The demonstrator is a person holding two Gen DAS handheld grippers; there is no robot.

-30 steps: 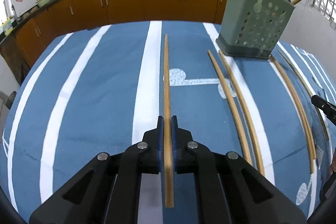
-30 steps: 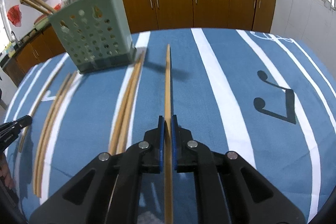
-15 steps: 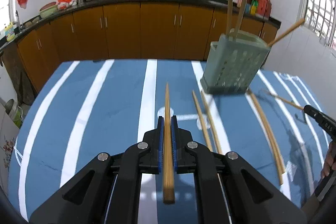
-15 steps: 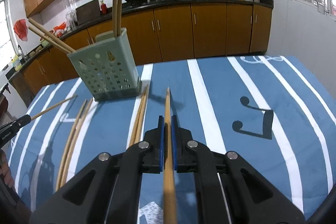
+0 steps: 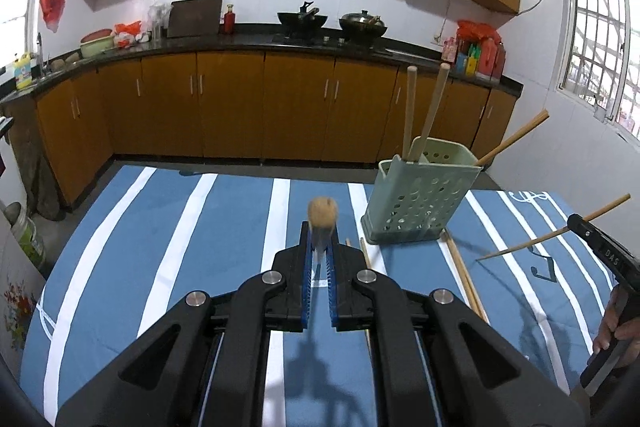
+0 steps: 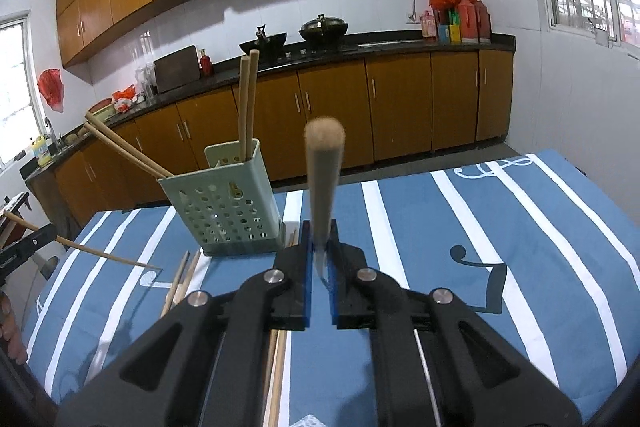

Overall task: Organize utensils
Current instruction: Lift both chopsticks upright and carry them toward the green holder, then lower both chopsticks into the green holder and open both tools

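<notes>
Wooden chopsticks were the work: the left claw [image 5: 319,247] pinched one chopstick [image 5: 322,213] end-on above the blue striped cloth [image 5: 224,227] of the worktop, and the right claw [image 6: 320,251] pinched another chopstick [image 6: 324,167] tilted upward. More chopsticks stood in the pale green perforated holder [image 5: 420,203] just ahead; loose chopsticks [image 5: 464,275] lay on the cloth beside it.

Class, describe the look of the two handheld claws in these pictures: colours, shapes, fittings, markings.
Both the left claw and right claw have matte black angular arms with triangular cut-outs, round silver bolts and blue ribbed pads. Seen from the left view, the right claw's black finger bears white lettering.
</notes>
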